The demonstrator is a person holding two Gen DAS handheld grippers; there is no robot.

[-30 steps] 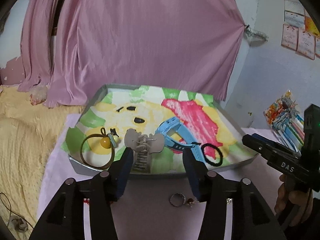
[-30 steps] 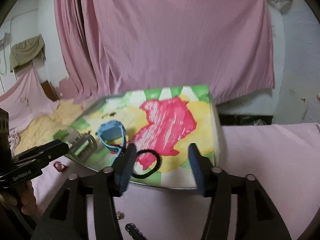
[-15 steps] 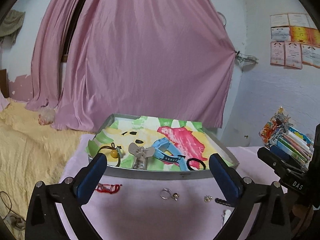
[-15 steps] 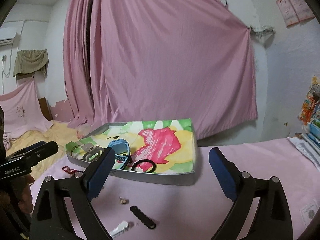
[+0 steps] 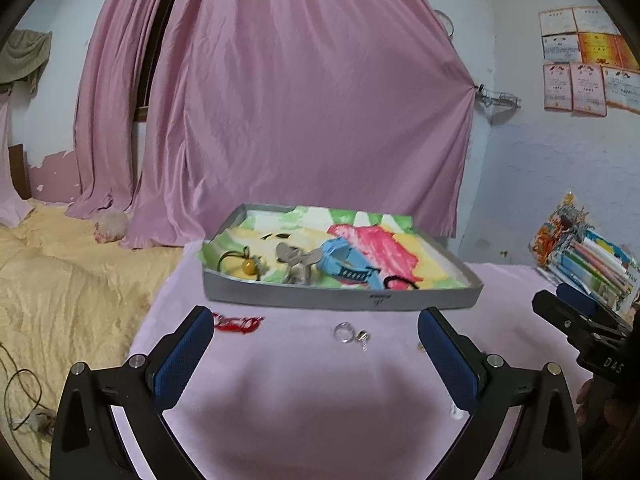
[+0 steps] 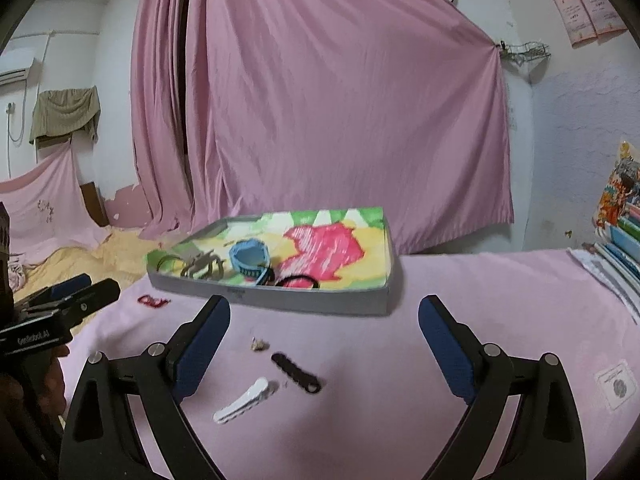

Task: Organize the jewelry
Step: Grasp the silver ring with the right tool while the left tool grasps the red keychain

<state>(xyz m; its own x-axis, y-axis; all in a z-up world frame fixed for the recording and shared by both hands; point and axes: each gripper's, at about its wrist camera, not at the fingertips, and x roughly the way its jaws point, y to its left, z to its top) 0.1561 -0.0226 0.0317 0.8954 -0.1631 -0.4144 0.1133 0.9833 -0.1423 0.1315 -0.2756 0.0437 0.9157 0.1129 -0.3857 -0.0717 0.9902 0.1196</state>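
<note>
A pink cloth-covered table [image 5: 304, 392] carries a shallow grey tray [image 5: 340, 300] holding a blue watch strap [image 5: 340, 260]. The left gripper [image 5: 316, 340] and right gripper [image 6: 324, 332] hover before it, both spread wide and empty. A silver ring [image 5: 344, 333] lies on the cloth.

tray [image 5: 280, 300]: grey walls, liner painted in pink, yellow and green patches
watch [image 5: 340, 260]: light blue
hair tie [image 6: 298, 281]: black
curtain [image 5: 300, 100]: pink
tablecloth [image 6: 460, 292]: pale pink
bracelet [image 5: 236, 323]: red
clip [image 6: 244, 400]: white
</note>
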